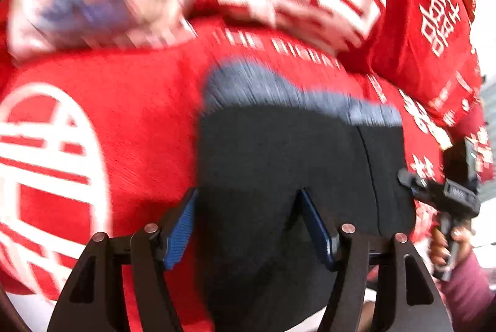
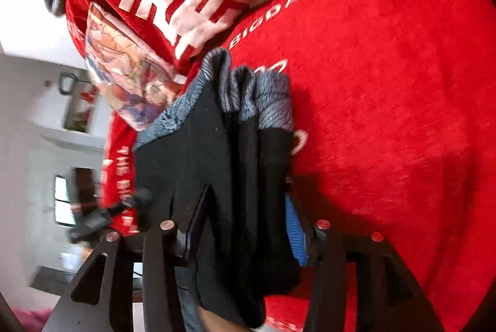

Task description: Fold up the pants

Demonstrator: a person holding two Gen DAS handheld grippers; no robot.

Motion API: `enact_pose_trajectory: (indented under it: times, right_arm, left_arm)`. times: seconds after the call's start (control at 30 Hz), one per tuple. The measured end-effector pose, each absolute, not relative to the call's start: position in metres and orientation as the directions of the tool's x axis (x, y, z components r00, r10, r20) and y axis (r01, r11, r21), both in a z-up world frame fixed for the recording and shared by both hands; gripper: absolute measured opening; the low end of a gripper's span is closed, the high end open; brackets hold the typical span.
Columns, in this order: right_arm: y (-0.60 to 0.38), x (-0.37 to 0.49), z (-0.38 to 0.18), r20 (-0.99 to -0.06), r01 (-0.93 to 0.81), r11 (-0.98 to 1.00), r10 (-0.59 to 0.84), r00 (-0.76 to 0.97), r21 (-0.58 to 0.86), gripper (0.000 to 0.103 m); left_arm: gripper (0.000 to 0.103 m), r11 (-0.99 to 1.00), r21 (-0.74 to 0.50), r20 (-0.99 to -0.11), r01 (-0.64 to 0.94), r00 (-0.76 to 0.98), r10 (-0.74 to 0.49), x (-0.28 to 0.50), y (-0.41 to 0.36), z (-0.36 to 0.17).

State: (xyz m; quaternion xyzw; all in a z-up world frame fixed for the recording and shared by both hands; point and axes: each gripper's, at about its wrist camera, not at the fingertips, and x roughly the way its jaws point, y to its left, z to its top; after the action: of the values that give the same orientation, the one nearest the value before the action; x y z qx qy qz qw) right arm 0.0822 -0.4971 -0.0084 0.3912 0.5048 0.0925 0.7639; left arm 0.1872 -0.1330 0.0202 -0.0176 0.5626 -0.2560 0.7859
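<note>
Black pants (image 1: 279, 177) fabric fills the gap of both tools, nearest the cameras. Left hand-held gripper (image 1: 248, 226): blue pads (image 1: 178, 235) spread wide, cloth draped between and over them; whether it actually pinches the cloth, cannot tell. Right hand-held gripper (image 2: 248, 226): fingers closer in, a thick bunch of several stacked black layers squeezed between them, so pinching the pants (image 2: 235, 177). Judgement: both ends are held up together so the layers hang aligned for a fold. Pants sit directly in front of each tool, running away from the fingers, grey-blue ribbed waistband (image 2: 257, 93) at the far end, folded over itself in the right view. Beyond it, red bedding (image 1: 130, 114) with white characters lies under and behind the garment; pants seem lifted off or just resting on it, unclear. Farther back, a printed pillow (image 2: 130, 74), blurred. Right tool's handle and the holding hand (image 1: 446, 242) show at the left view's right edge, just beside the pants' seam side.
</note>
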Motion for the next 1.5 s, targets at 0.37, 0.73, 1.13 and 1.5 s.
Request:
enact_pose_trajectory:
  times: [0.37,0.73,1.13,1.5]
  right_arm:
    - [-0.489,0.109,0.054,-0.732,0.199,0.812,0.351,0.585,0.548,0.019]
    - [-0.476,0.125,0.009,-0.768,0.235,0.821,0.329,0.55,0.52,0.012]
    - [-0.47,0.083,0.029,-0.8,0.289,0.828,0.278,0.532,0.481,0.042]
    - [-0.446,0.037,0.051,-0.835,0.29,0.875,0.202,0.511,0.389,0.061]
  left_arm:
    - [0.067,0.875,-0.23,-0.831,0.427,0.382,-0.405,0.201,-0.177,0.048]
    - [0.081,0.926,-0.157,-0.867,0.344,0.402,-0.296,0.215,-0.176,0.004]
    - [0.088,0.956,-0.081,-0.879,0.281,0.431,-0.201,0.176,-0.161,0.022]
    - [0.089,0.96,-0.022,-0.871,0.278,0.466,-0.155,0.128,-0.152,0.041]
